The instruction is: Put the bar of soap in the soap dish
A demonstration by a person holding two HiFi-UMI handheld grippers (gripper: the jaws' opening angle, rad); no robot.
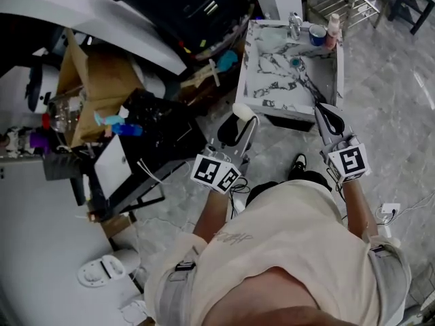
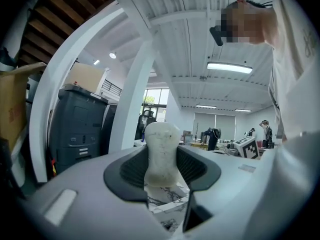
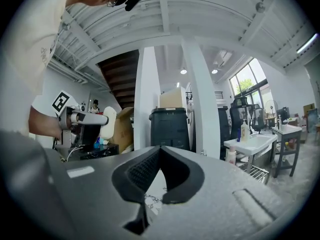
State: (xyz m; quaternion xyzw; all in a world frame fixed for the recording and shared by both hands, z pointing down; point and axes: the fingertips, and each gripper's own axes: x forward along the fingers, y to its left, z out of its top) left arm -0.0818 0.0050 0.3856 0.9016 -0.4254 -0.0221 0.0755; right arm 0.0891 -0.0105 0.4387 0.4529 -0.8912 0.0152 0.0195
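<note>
The white bar of soap (image 1: 242, 110) (image 2: 161, 154) is upright between the jaws of my left gripper (image 1: 239, 122) (image 2: 162, 166), which is shut on it. I hold it in the air in front of a marble washstand (image 1: 270, 94). A pale green dish (image 1: 273, 39) lies on the washstand's far left corner. My right gripper (image 1: 326, 114) (image 3: 159, 154) hangs over the washstand's near right corner, with its jaws closed together and nothing between them. The right gripper view also shows the left gripper with the soap (image 3: 108, 123) off to the left.
A faucet (image 1: 294, 24), a blue-and-white cup (image 1: 317, 34) and a pink bottle (image 1: 332, 30) stand along the back of the washstand. A small teal thing (image 1: 296, 62) lies in the basin. Cardboard boxes (image 1: 102, 80) and black gear (image 1: 160, 131) crowd the left. The floor is grey stone.
</note>
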